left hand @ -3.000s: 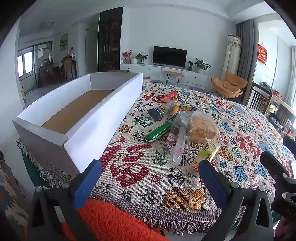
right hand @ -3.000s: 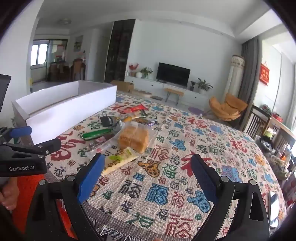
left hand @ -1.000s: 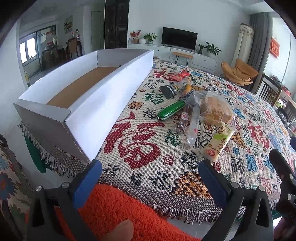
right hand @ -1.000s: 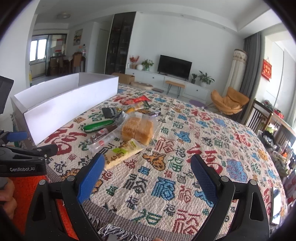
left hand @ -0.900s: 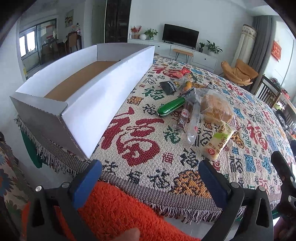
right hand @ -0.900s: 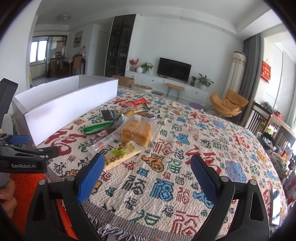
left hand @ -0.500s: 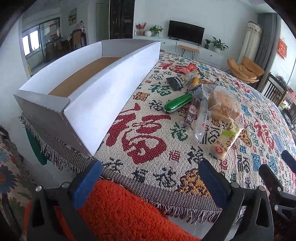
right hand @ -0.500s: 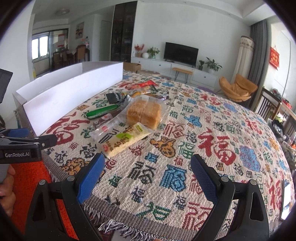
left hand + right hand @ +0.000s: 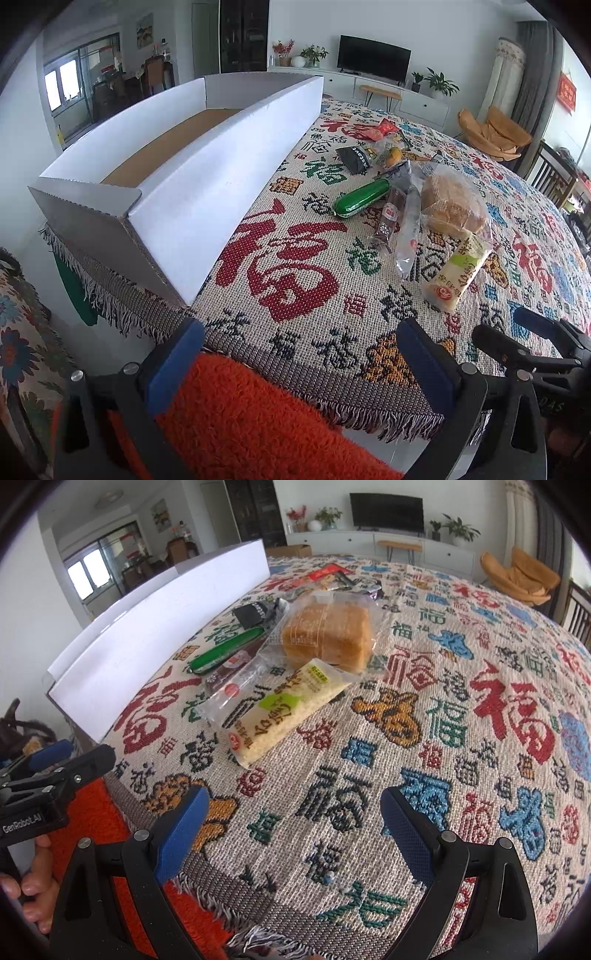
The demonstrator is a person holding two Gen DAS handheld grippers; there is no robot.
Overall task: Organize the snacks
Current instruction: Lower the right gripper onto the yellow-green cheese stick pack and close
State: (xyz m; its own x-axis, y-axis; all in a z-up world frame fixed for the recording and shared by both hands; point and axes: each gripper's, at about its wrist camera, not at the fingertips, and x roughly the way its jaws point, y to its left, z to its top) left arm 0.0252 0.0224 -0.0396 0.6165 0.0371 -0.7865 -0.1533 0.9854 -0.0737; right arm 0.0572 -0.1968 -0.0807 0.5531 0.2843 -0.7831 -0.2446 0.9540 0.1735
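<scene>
Long white cardboard box with brown floor (image 9: 207,162), top open, nothing inside, sits on woven tablecloth with red, green and blue characters (image 9: 295,266) at its left edge; one box corner overhangs the fringed cloth edge.

Snacks all lie on the cloth to the right of the box, none in it, clustered in a loose row. Glossy green sausage-shaped pack (image 9: 362,198) is closest to the box's long wall, apart from it. Black pouch with white lettering (image 9: 354,159) and red foil packet (image 9: 382,130) sit farther along the box, toward its far end. Clear bag of golden sliced bread (image 9: 327,635) is on the far side of the green pack from the box. Pale yellow flat pack with green label (image 9: 284,712) touches the bread bag's near edge, farthest from the box on the near side. Slim clear-wrapped stick with red dot (image 9: 236,688) lies between green pack and yellow pack, touching the yellow one.

Left gripper (image 9: 295,362) hovers off the box's near corner, over the cloth edge and orange fuzzy fabric (image 9: 251,421), jaws spread wide, holding nothing. Right gripper (image 9: 291,819) is right of the box over the cloth's near edge, short of the yellow pack, jaws spread wide, holding nothing.
</scene>
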